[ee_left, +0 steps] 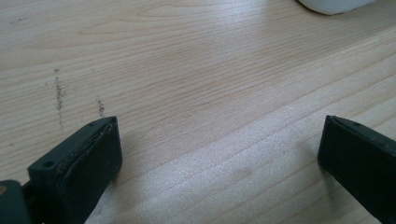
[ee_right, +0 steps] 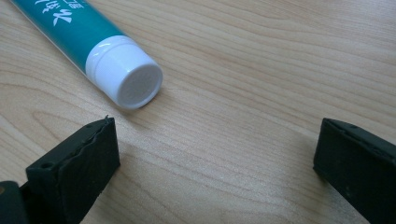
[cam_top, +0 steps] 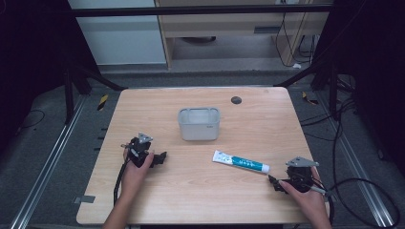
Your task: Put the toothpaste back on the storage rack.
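A teal and white toothpaste tube [cam_top: 240,162] lies flat on the wooden table [cam_top: 200,191], its white cap [ee_right: 128,79] toward the right. A grey-white rectangular bin [cam_top: 199,123] stands upright at the table's middle. My right gripper [cam_top: 273,182] rests low at the front right, just behind the tube's cap, jaws wide apart over bare wood. In the right gripper view the cap sits ahead of my right gripper [ee_right: 215,154], near its left jaw and not between the pads. My left gripper [cam_top: 164,156] lies at the front left, open, its jaws over bare tabletop as the left gripper [ee_left: 219,154] view shows.
A small dark round hole [cam_top: 236,100] marks the table's far right part. A white rounded edge [ee_left: 334,4] of the bin peeks in at the top of the left gripper view. Dark frame legs and cables [cam_top: 363,186] surround the table on the floor.
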The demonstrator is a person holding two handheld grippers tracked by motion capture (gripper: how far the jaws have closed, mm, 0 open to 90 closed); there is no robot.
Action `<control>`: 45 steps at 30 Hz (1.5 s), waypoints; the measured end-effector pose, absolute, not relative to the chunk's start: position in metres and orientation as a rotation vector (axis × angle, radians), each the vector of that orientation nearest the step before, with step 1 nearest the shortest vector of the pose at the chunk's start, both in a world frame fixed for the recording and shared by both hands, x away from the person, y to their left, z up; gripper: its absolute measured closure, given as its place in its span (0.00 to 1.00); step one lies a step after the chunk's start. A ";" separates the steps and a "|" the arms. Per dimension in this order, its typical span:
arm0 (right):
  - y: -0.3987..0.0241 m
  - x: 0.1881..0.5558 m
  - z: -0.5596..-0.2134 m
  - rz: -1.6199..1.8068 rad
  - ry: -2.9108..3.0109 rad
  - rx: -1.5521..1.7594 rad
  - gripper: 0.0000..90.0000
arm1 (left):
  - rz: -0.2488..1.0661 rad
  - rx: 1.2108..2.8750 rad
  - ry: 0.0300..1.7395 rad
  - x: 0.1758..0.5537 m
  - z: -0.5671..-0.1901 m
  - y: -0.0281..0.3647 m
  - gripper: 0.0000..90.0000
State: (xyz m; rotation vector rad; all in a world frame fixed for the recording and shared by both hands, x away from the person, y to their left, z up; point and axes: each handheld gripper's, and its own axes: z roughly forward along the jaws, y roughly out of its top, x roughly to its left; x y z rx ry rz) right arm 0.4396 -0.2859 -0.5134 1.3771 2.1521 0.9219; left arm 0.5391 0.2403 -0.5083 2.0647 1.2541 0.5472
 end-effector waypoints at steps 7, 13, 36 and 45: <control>-0.286 0.441 -0.513 0.920 2.154 1.379 0.01 | 0.547 2.065 1.254 0.539 -0.508 0.240 0.00; -0.281 0.437 -0.507 0.928 2.169 1.302 0.12 | 0.547 2.065 1.254 0.539 -0.508 0.240 0.00; -0.201 0.470 -0.429 0.776 2.536 0.873 0.32 | 0.548 2.071 1.252 0.539 -0.508 0.241 0.00; -0.179 0.501 -0.409 0.684 2.654 0.791 0.42 | 0.548 2.071 1.252 0.539 -0.508 0.241 0.00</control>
